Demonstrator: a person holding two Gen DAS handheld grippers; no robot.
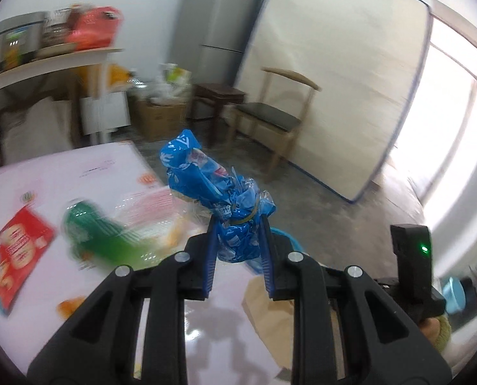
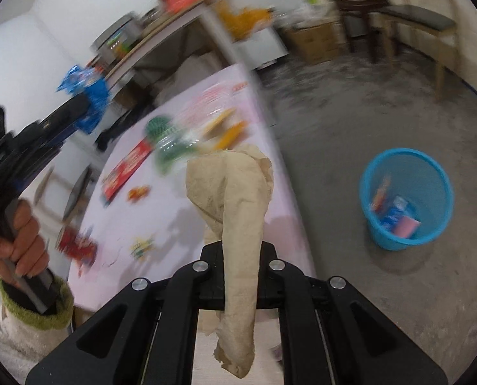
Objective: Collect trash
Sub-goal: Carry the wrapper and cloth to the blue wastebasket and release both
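The left gripper was clamped on a crumpled blue plastic wrapper, held above the pink table's edge. The right gripper pinched a beige crumpled paper towel. A blue plastic bin stood on the floor beyond.

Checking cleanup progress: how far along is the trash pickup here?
Partly done. The blue bin on the floor already holds a few wrappers. In hand: left tongs grip a blue wrapper, right tongs grip a beige paper towel. Left: green plastic, a red packet and small scraps remain on the table.
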